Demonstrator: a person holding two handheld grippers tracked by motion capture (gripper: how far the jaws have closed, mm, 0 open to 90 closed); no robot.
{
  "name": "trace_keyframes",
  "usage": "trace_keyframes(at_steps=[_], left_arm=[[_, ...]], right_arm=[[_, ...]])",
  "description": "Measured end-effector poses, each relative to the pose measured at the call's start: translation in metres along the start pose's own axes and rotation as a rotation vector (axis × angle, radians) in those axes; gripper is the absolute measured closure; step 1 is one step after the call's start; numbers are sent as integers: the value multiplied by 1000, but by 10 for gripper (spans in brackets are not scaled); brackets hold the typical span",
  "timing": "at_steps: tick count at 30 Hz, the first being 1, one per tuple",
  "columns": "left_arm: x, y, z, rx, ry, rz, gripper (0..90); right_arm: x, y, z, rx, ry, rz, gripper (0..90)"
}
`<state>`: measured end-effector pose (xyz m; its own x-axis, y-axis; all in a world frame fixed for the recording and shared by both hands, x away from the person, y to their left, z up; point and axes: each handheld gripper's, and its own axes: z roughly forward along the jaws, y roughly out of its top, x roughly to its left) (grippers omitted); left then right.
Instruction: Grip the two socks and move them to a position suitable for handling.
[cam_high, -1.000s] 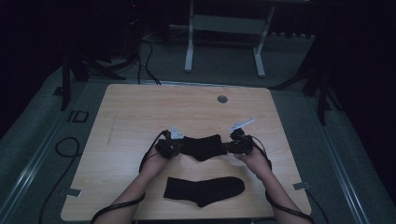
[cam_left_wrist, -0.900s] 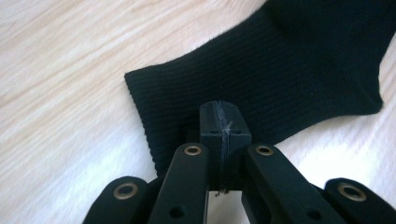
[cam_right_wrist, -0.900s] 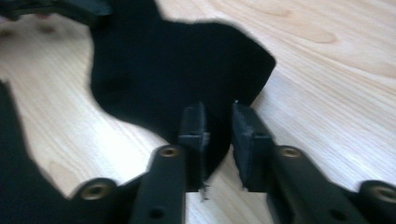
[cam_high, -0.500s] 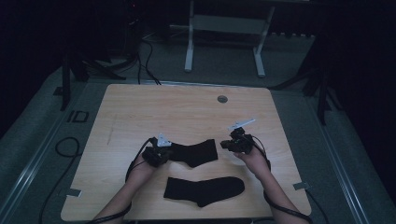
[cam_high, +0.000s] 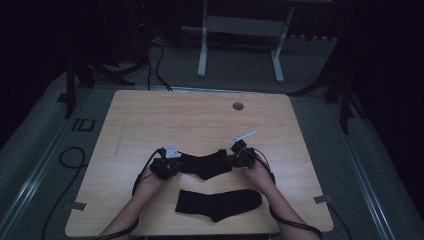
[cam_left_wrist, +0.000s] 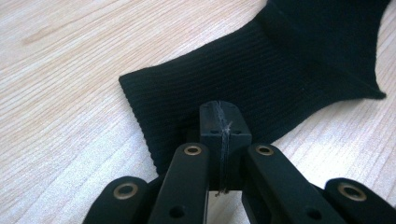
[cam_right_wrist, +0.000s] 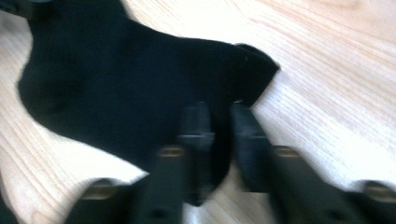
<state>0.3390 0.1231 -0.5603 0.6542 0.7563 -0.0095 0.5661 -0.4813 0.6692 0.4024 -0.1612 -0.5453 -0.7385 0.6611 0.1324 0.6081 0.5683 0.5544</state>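
Note:
A black sock (cam_high: 205, 165) is stretched between my two grippers over the middle of the wooden table (cam_high: 190, 115). My left gripper (cam_high: 175, 161) is shut on its ribbed cuff end. In the left gripper view the jaws (cam_left_wrist: 219, 114) pinch the edge of the sock (cam_left_wrist: 280, 70), which lies on the wood. My right gripper (cam_high: 231, 160) holds the other end. The right gripper view is blurred, with the gripper (cam_right_wrist: 219, 119) closed on the sock (cam_right_wrist: 116, 79). A second black sock (cam_high: 218, 202) lies flat near the front edge, between the person's forearms.
A round grey grommet (cam_high: 238, 106) sits near the table's far edge. A cable (cam_high: 65, 155) loops on the floor at the left. A metal stand (cam_high: 240, 30) is behind the table. Bare wood spreads across the table's far half.
Both grippers have carried the held sock leftward and slightly toward the person. The front sock has not moved.

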Motion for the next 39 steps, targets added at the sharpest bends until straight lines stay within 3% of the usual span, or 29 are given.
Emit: trace_keyframes(at_steps=[6, 7, 9, 10, 11, 12, 13, 19, 21, 23, 27, 28, 30, 31, 33, 34, 36, 39], left_arm=[[0, 0, 0, 0, 4, -1, 899], [0, 0, 0, 0, 4, -1, 899], [-1, 0, 0, -1, 4, -3, 899], [-1, 0, 0, -3, 5, -4, 899], [-1, 0, 0, -3, 4, -5, 899], [-1, 0, 0, -3, 4, -5, 900], [-1, 0, 0, -2, 4, -6, 899], [0, 0, 0, -2, 3, -4, 899], [0, -1, 0, -3, 1, -4, 899], [0, -1, 0, -5, 1, -5, 900], [0, -2, 0, -7, 2, -2, 900], [0, -2, 0, -8, 2, -5, 900], [0, -2, 0, -8, 1, -5, 900], [0, -2, 0, -8, 1, -5, 900], [0, -2, 0, -8, 0, -6, 900], [0, -2, 0, -8, 3, -4, 900], [0, -1, 0, -7, 2, -3, 900], [2, -1, 0, -8, 7, -8, 900]], right_arm=[[15, 8, -17, -68, -40, -65, 843], [27, 12, -26, -95, -25, -119, 839], [37, 13, -31, -102, 5, -166, 832], [37, 13, -31, -102, 5, -166, 832], [50, 11, -31, -90, 60, -220, 829], [50, 11, -31, -90, 60, -220, 829], [61, 9, -27, -71, 94, -270, 824], [83, 6, -2, 0, 139, -355, 778], [86, 5, 2, 17, 153, -359, 759], [92, 2, 13, 52, 184, -373, 642], [97, 0, 10, 46, 222, -393, 605], [101, 1, 2, 15, 246, -413, 602], [101, 3, -6, -14, 296, -406, 621], [101, 5, -9, -27, 311, -408, 689], [101, 5, -9, -27, 311, -408, 689], [104, 8, -12, -33, 318, -418, 864], [106, 9, -10, -27, 304, -422, 882], [110, 9, -7, -8, 332, -431, 886]])
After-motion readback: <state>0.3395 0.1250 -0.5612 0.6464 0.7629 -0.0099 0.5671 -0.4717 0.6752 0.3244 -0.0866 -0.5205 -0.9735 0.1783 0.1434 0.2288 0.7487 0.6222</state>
